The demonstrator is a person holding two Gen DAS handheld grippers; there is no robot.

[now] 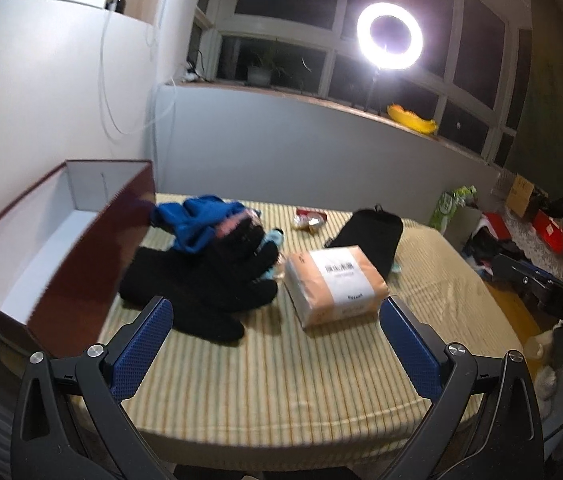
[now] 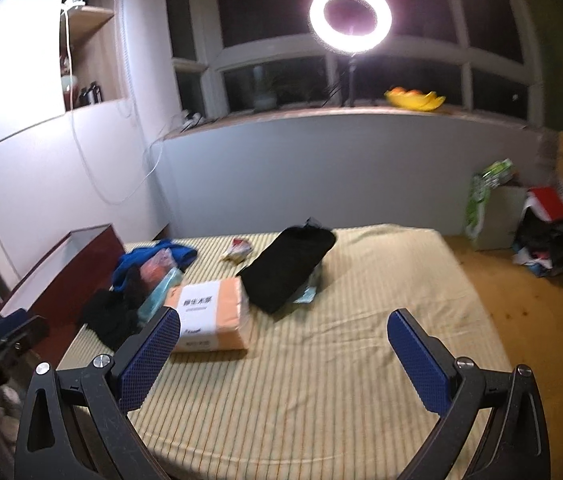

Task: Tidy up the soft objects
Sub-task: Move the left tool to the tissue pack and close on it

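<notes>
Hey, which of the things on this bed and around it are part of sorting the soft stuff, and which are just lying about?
Part of the job:
black glove
blue garment
black pouch
tissue pack
open red box
both claws, left claw and right claw, open and empty

Just lying about:
snack wrapper
ring light
yellow bowl
</notes>
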